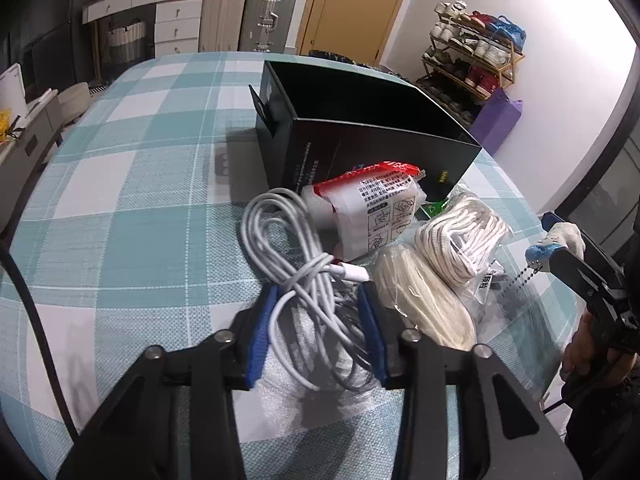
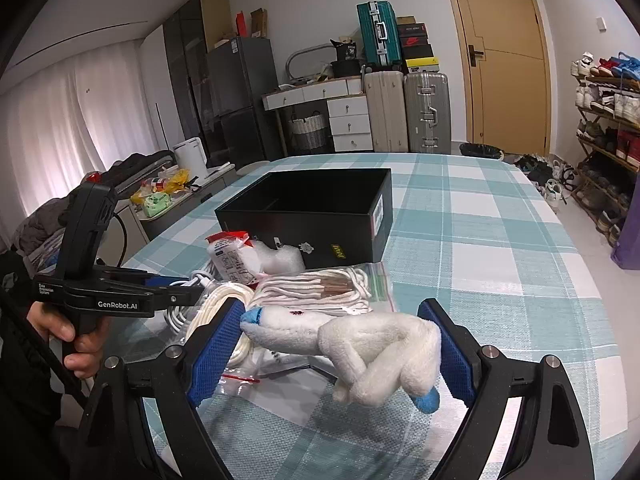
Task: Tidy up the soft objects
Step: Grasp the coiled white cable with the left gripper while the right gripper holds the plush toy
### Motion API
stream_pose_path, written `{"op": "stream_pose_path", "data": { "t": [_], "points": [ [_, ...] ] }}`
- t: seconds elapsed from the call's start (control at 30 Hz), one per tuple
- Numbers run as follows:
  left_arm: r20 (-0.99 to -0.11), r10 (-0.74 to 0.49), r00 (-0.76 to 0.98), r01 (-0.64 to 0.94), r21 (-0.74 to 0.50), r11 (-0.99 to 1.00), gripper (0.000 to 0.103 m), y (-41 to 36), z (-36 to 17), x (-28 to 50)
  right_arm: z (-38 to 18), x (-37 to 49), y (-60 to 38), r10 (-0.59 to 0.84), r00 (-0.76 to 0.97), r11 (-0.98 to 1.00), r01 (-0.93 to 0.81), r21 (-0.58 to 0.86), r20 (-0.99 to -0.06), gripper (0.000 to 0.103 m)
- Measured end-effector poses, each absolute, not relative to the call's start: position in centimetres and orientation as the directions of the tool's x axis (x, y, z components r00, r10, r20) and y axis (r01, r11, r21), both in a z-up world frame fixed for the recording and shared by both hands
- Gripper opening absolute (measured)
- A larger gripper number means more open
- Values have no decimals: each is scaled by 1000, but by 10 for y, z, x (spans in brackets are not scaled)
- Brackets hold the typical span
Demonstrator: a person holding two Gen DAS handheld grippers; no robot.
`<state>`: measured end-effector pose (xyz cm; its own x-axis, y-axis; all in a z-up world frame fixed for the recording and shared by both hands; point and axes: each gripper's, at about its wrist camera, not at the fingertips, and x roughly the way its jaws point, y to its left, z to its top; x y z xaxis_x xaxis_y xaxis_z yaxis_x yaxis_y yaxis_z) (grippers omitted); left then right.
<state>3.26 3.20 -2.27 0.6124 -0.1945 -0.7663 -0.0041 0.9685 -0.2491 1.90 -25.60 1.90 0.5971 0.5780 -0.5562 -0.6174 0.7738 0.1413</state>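
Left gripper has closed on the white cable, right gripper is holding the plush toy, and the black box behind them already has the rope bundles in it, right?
Not quite. The rope bundles still lie on the tablecloth in front of the black box, whose visible interior is empty in the right wrist view. The left gripper grips the white cable; the right gripper holds the plush toy.

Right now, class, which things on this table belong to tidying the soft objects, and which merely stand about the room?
Job: white cable in left tongs; plush toy in right tongs; rope bundles; black box.
Lying about: suitcases; shoe rack.
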Motion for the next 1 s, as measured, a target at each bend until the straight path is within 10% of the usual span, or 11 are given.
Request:
{"op": "stream_pose_path", "data": {
  "t": [1.0],
  "points": [
    [-623, -126, 772, -40, -245, 969, 20, 54, 36, 4, 48, 11, -242, 612, 622, 749, -654, 106, -488, 89]
  ]
}}
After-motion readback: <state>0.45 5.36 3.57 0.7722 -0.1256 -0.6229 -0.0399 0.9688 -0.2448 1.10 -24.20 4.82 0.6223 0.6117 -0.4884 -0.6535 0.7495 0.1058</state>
